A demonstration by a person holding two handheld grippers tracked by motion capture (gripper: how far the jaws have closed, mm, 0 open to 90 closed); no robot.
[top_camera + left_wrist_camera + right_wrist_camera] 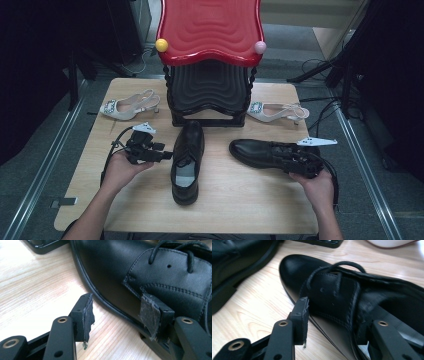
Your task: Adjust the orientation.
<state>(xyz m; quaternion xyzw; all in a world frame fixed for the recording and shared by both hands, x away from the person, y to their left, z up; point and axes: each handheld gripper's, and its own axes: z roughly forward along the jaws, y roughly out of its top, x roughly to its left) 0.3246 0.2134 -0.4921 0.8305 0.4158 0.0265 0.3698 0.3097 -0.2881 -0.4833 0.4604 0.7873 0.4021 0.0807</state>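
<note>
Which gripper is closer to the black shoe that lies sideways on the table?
The right one. The right gripper has its jaws around the side wall of the sideways black shoe, one outside, one inside. The left gripper is across the table, beside the other black shoe.

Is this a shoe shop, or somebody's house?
Probably neither: it looks like a recording workroom. Shoes are laid out on a wooden table, dark stands and loose cables ring it, and a person's hands hold camera grippers.
</note>
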